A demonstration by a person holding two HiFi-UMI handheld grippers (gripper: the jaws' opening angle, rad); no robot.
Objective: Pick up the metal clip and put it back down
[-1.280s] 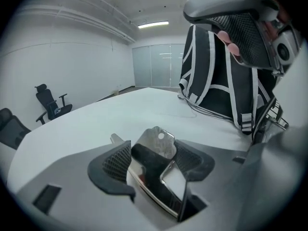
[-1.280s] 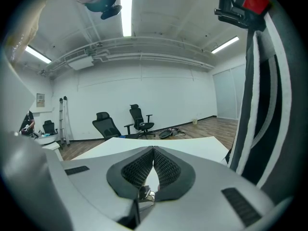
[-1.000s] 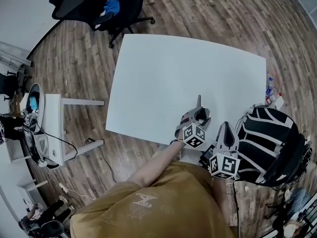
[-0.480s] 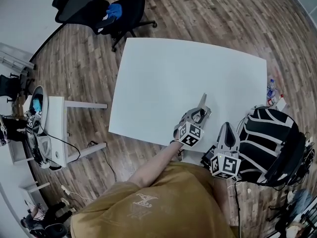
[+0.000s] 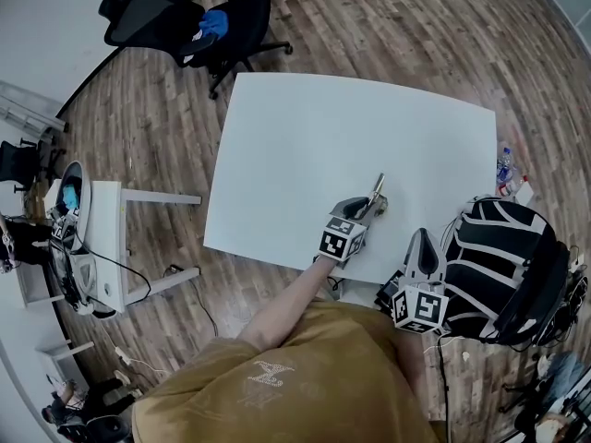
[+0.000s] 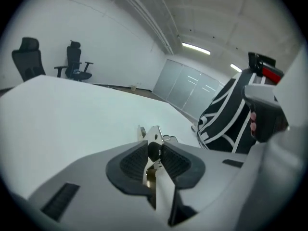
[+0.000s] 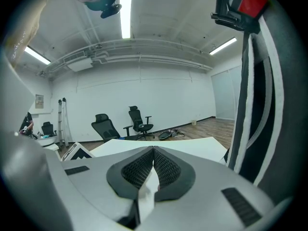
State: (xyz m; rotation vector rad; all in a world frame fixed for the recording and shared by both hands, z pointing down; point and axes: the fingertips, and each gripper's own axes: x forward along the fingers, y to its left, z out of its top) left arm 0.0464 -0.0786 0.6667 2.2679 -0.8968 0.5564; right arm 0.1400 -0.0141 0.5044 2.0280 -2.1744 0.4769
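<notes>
My left gripper [image 5: 372, 206] hovers over the near edge of the white table [image 5: 314, 127]. Its jaws have just been closing, and the small silver metal clip [image 6: 154, 134] now sits pinched between the black ribbed pads [image 6: 132, 161]. In the head view the metal clip [image 5: 378, 188] pokes out past the fingertips, just above the tabletop. My right gripper [image 5: 421, 245] hangs off the table's near right corner, shut with nothing in it. In the right gripper view the right gripper [image 7: 153, 154] shows its pads pressed together.
A black bag with white stripes [image 5: 503, 257] stands close to the right of both grippers. Black office chairs [image 5: 185, 17] stand beyond the table's far left corner. A small white side table [image 5: 102, 238] with gear stands at the left, and bottles [image 5: 503, 166] lie on the floor at the right.
The left gripper has rolled, its marker cube swinging leftward, and its jaws have closed onto the clip. The clip has risen slightly off the table. The right gripper has stayed put.
</notes>
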